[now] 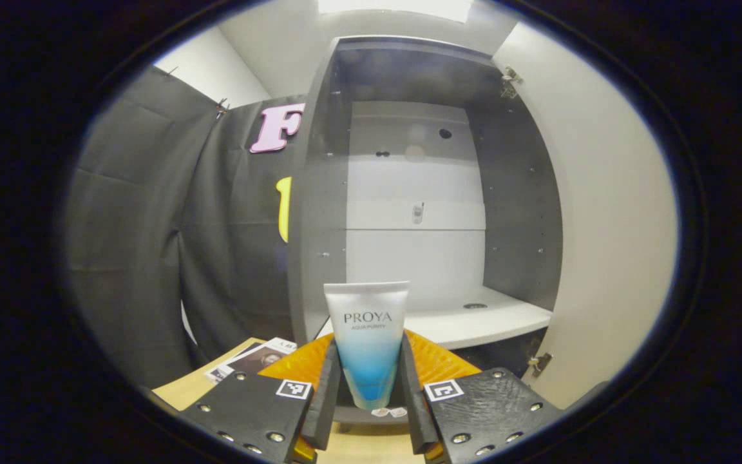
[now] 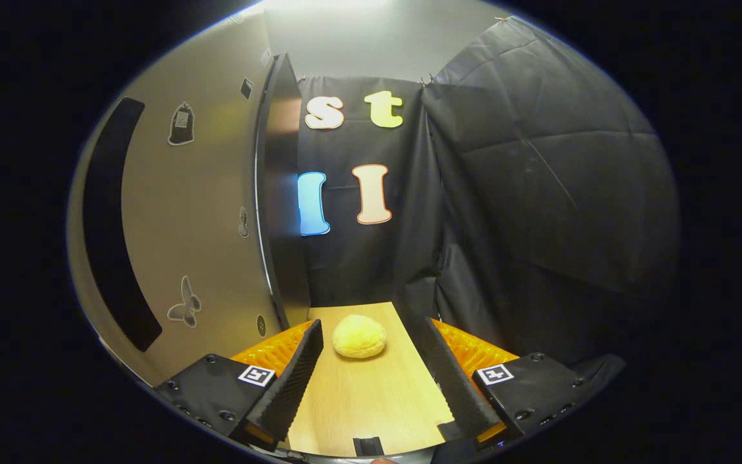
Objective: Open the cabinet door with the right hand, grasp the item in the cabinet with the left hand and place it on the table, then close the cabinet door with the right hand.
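In the left gripper view, my left gripper (image 1: 367, 403) is shut on a white-and-blue cosmetic tube (image 1: 367, 338), held upright with its flat crimped end up. Behind it the cabinet (image 1: 409, 193) stands open, its white shelf (image 1: 474, 322) bare, its door (image 1: 603, 225) swung out to the right. In the right gripper view, my right gripper (image 2: 371, 370) is open above the wooden table (image 2: 364, 399), with nothing between its fingers. The cabinet door (image 2: 203, 212), with its long dark handle slot (image 2: 110, 225), stands just to the left of that gripper.
A yellow bun-like object (image 2: 359, 336) lies on the table ahead of the right gripper. Printed cards (image 1: 252, 357) lie on the table left of the cabinet. Black cloth walls close in the booth on both sides.
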Tool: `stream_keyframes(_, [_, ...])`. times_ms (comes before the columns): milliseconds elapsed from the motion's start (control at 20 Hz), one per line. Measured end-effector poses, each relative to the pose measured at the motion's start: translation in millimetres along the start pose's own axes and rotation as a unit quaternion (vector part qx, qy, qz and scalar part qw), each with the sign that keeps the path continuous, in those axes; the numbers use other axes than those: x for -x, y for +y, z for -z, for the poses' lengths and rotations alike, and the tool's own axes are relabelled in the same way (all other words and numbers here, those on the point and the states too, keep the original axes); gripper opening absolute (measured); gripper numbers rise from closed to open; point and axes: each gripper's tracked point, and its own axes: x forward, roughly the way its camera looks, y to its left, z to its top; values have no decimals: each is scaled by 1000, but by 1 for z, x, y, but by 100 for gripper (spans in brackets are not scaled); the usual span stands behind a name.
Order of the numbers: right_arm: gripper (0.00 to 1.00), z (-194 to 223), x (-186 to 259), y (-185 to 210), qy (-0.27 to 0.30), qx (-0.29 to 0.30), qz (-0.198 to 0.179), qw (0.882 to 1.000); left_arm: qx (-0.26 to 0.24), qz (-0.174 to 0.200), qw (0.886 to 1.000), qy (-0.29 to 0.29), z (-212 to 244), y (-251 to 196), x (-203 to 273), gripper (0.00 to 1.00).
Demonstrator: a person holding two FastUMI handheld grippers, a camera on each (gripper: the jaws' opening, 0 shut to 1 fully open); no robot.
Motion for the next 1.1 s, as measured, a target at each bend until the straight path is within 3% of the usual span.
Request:
stream_keyframes(100, [93, -3, 1, 0, -11, -11, -4, 1000, 1, -6, 1000, 0, 12, 10, 17, 52])
stream_keyframes(150, [98, -3, 1, -2, -17, -15, -4, 1000, -1, -9, 1000, -1, 17, 15, 25, 51])
stream_keyframes(200, [93, -4, 2, -5, -22, -18, -3, 1000, -2, -11, 1000, -4, 22, 19, 32, 49])
stream_keyframes(250, [98, -4, 1, -9, -26, -22, 0, 999, -1, -12, 1000, -4, 29, 21, 39, 48])
stream_keyframes(350, [98, -3, 3, -15, -31, -32, 4, 999, 3, -17, 1000, 1, 45, 31, 56, 46])
stream_keyframes(450, [98, -4, 3, -19, -33, -46, 5, 998, 10, -24, 1000, 10, 67, 38, 69, 50])
stream_keyframes(500, [93, -4, 4, -22, -34, -51, 7, 998, 12, -26, 999, 16, 79, 41, 75, 53])
stream_keyframes(550, [98, -5, 4, -26, -36, -55, 11, 998, 12, -32, 999, 23, 90, 45, 81, 53])
stream_keyframes(700, [98, -4, 5, -28, -33, -45, 13, 998, 18, -39, 998, 40, 130, 50, 102, 46])
stream_keyframes(1100, [98, 1, 8, -19, -32, -29, 9, 999, 14, -51, 995, 83, 219, 61, 144, 46])
